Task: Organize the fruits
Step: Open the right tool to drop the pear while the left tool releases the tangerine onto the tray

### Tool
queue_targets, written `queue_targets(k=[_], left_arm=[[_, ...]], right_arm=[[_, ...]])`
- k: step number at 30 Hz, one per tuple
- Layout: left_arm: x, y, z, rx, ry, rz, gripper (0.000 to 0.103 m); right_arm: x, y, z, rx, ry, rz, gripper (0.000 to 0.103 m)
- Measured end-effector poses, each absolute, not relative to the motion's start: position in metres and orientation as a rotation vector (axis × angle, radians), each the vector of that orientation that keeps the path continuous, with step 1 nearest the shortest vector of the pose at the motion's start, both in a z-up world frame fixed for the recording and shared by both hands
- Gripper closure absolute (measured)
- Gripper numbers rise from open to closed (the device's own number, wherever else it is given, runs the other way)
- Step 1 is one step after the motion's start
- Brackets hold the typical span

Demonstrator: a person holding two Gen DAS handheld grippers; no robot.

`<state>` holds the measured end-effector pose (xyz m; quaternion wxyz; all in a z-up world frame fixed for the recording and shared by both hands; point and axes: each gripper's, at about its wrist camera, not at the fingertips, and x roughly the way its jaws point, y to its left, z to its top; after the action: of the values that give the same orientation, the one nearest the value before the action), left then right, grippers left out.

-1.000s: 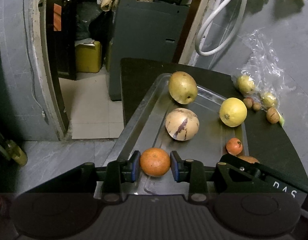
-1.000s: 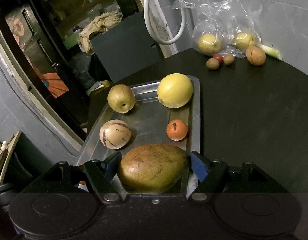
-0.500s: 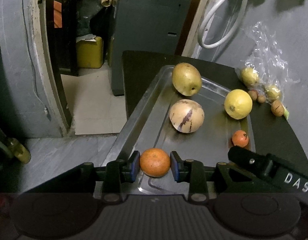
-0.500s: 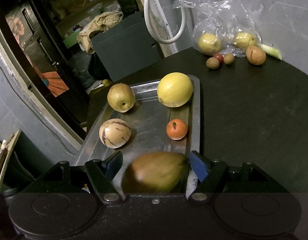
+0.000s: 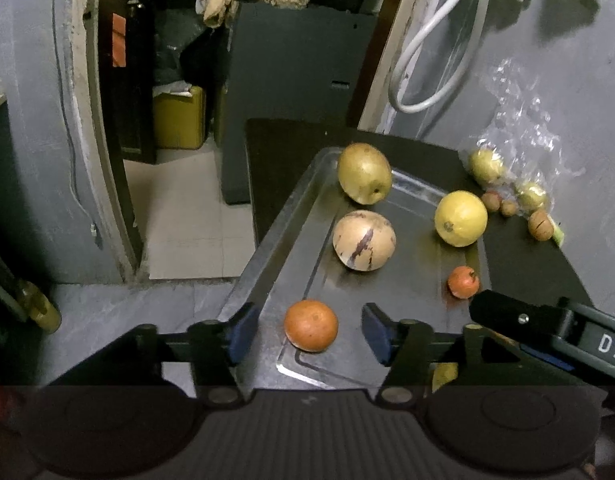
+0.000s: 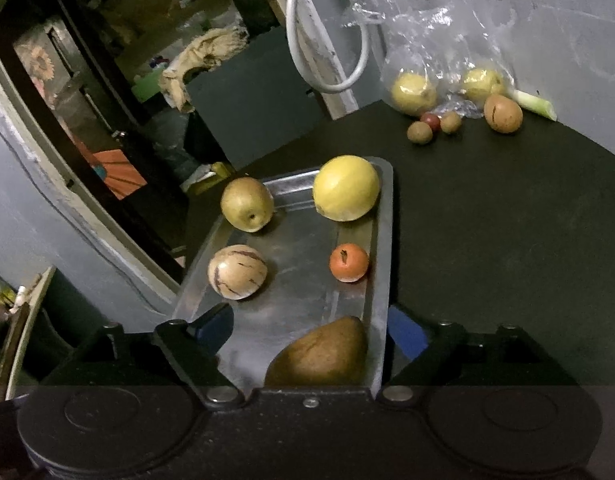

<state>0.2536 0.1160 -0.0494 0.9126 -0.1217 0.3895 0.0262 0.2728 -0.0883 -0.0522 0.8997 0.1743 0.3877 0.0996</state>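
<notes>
Setting: dark table [image 6: 507, 220] against a grey wall, w/ a metal tray [image 5: 283, 240] at its left edge; doorway and cluttered dim room beyond.
Left gripper [image 5: 309, 332]: low at the tray's near end, jaws spread wide; blue pads [image 5: 243, 332] stand clear on both sides of the orange, not touching it.
Orange [image 5: 310, 325]: sits on the tray floor betw. the left pads, near the tray's front-left corner.
Right gripper [image 6: 307, 328]: jaws spread, one pad [image 6: 215, 324] over the tray, the other just outside the tray's right rim; grips nothing. Its black body also shows at lower right of the left wrist view.
Mango [image 6: 319, 354]: brown-green, lies on the tray's near right end betw. the open right jaws, apart from both pads; lower part hidden by the gripper body.
Striped melon [image 5: 363, 240]: pale w/ purple streaks, mid-tray, left side.
Pear [image 5: 363, 174]: yellow-brown, far left corner of the tray, just beyond the melon.
Lemon [image 5: 460, 218]: large, yellow, far right of the tray, by the rim.
Small red-orange fruit [image 5: 463, 282]: on the tray's right side, betw. lemon and mango.
Off tray: clear plastic bag [image 6: 427, 48] by the wall holds two yellow fruits [image 6: 413, 92]; a few small brown fruits [image 6: 503, 113] lie on the table just in front of it, well apart from the tray.
Wall: white hose [image 6: 327, 40] hangs in a loop above the table's far edge.
</notes>
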Motion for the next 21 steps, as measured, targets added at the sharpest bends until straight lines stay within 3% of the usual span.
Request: queue_targets(k=[7, 12, 21], left_arm=[[0.225, 0.121, -0.032, -0.273, 0.751, 0.094, 0.006], [0.197, 0.124, -0.023, -0.320, 0.748, 0.145, 0.001], [0.143, 0.113, -0.015, -0.349, 0.791, 0.138, 0.001]], right_arm=[[0.248, -0.105, -0.032, 0.349, 0.760, 0.255, 0.005], [0.226, -0.121, -0.014, 0.305, 0.739, 0.266, 0.001], [0.174, -0.131, 0.012, 0.087, 0.692, 0.305, 0.001]])
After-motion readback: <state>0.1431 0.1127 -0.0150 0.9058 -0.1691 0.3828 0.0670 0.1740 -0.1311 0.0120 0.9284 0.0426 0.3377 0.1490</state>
